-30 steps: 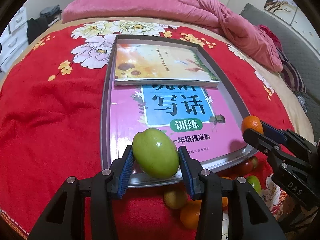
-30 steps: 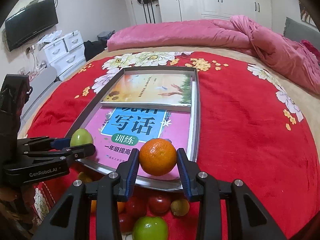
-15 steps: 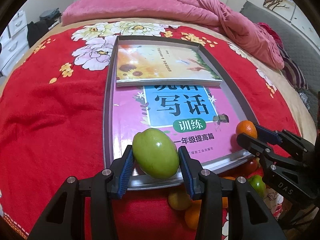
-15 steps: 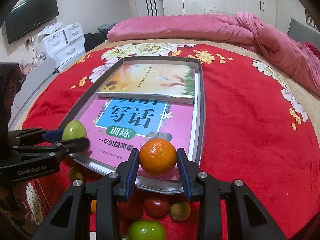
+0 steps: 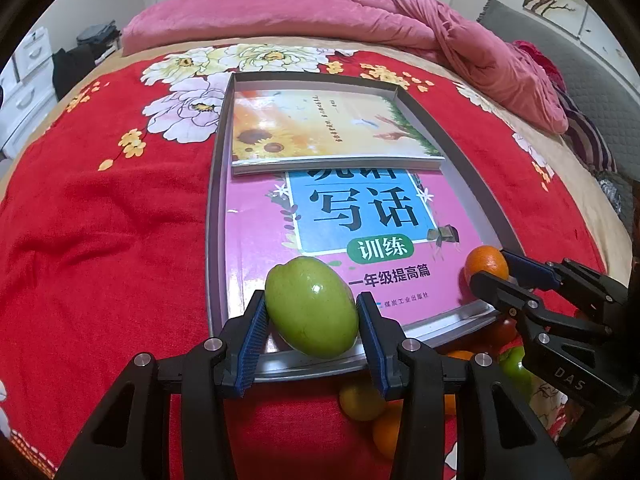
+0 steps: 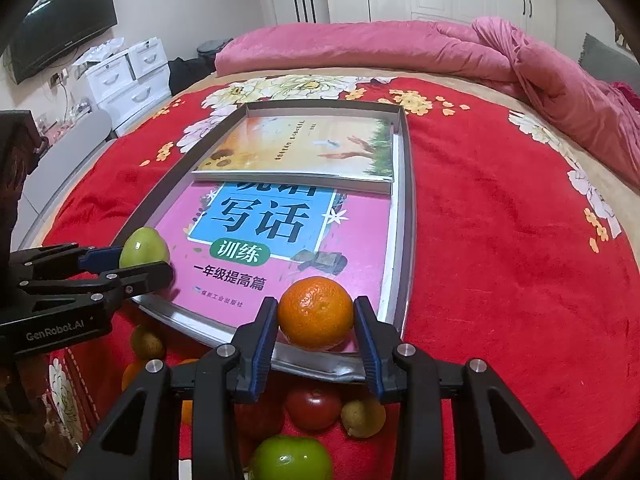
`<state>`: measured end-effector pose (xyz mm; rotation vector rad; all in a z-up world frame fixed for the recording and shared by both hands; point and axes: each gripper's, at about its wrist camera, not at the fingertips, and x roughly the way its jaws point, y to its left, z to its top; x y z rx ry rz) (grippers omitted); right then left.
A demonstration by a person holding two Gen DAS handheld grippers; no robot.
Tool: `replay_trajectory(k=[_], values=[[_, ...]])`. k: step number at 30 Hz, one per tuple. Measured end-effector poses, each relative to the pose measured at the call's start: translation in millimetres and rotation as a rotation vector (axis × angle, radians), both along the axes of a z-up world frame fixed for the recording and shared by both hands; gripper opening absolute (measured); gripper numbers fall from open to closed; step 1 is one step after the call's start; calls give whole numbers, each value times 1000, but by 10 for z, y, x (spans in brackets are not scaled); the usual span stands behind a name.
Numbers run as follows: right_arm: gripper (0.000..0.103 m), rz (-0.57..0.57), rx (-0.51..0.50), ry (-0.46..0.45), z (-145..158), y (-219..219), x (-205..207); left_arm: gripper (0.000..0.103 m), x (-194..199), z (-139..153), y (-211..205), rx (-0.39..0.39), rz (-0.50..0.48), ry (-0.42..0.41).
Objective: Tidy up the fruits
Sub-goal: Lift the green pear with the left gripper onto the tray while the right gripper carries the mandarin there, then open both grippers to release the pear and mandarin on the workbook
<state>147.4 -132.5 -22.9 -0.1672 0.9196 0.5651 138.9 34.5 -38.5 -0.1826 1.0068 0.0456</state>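
My left gripper (image 5: 311,320) is shut on a green fruit (image 5: 311,312), held over the near left edge of a grey tray (image 5: 214,216). My right gripper (image 6: 315,318) is shut on an orange (image 6: 316,312), held over the tray's (image 6: 408,208) near right corner. Each gripper shows in the other view: the right one (image 5: 492,276) with its orange (image 5: 485,262), the left one (image 6: 138,260) with its green fruit (image 6: 142,246). Several loose fruits lie on the red cover below the tray's near edge: a tomato (image 6: 314,408), a green fruit (image 6: 292,458), a yellowish fruit (image 5: 360,400).
The tray holds a pink workbook (image 5: 340,232) and a sunflower-cover book (image 5: 320,128) stacked at its far end. It lies on a red floral bedcover (image 5: 100,220). A pink duvet (image 5: 320,16) is heaped at the back and right. White drawers (image 6: 128,80) stand left of the bed.
Both grippers have moved forward over the tray's near edge and slightly lower, each still holding its fruit. The orange now sits lower, close above the pink workbook.
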Motion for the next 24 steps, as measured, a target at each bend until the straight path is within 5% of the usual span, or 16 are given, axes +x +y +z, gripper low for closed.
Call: replay_trajectory(k=[24], values=[[58,7,66,-62,203,-83,-140,52,-29,15,33,-41,-1,-10]])
